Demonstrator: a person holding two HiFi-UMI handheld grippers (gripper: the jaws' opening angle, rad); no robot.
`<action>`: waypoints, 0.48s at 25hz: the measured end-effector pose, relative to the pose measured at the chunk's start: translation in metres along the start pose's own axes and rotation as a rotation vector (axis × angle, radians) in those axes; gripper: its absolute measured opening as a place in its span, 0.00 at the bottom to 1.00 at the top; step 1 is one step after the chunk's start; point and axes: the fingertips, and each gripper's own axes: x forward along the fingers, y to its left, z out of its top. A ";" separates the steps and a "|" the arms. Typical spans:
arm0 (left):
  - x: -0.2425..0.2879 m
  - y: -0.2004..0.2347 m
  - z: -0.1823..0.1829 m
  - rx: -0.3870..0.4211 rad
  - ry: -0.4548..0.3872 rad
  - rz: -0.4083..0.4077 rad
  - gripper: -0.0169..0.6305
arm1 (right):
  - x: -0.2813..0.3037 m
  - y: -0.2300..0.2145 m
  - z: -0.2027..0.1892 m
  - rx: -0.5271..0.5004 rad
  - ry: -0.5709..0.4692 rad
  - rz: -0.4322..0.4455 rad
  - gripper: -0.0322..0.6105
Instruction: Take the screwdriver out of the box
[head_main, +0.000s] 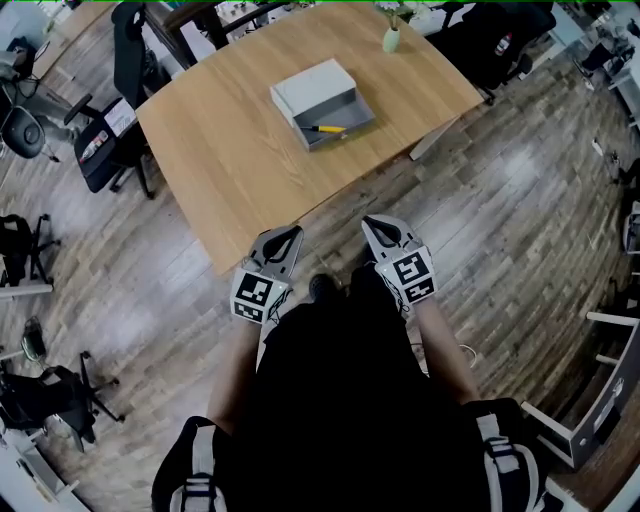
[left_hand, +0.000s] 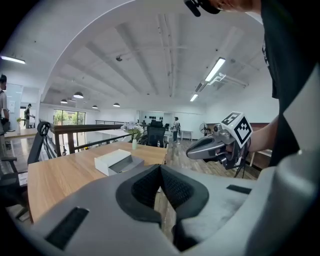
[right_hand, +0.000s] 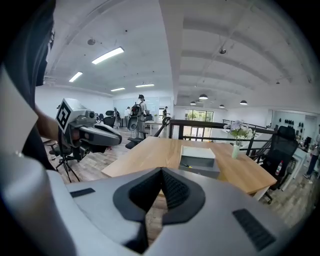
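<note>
A yellow-handled screwdriver (head_main: 325, 128) lies flat in the open grey box (head_main: 338, 136) on the wooden desk (head_main: 230, 150), its long axis roughly along the box's near wall. The left gripper (head_main: 288, 233) and right gripper (head_main: 372, 225) are both closed and empty.

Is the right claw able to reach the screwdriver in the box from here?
Probably not yet. The right claw, shut and empty, hangs off the table's near corner, and the screwdriver lies in the open box farther across. Nothing blocks the path; stepping closer should do.

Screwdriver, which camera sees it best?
The head view: the yellow screwdriver lies in plain sight inside the open box. The right gripper view catches only a tiny yellow speck; the left gripper view shows the box, not the screwdriver.
</note>
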 end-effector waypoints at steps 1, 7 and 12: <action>-0.003 0.001 -0.001 -0.002 0.002 0.004 0.06 | 0.000 0.000 0.001 0.002 -0.005 -0.001 0.09; -0.016 0.007 -0.007 -0.013 0.012 0.025 0.06 | 0.005 0.008 0.009 -0.031 -0.008 0.025 0.09; -0.015 0.010 -0.006 -0.011 0.013 0.028 0.06 | 0.009 0.011 0.008 -0.008 -0.006 0.047 0.09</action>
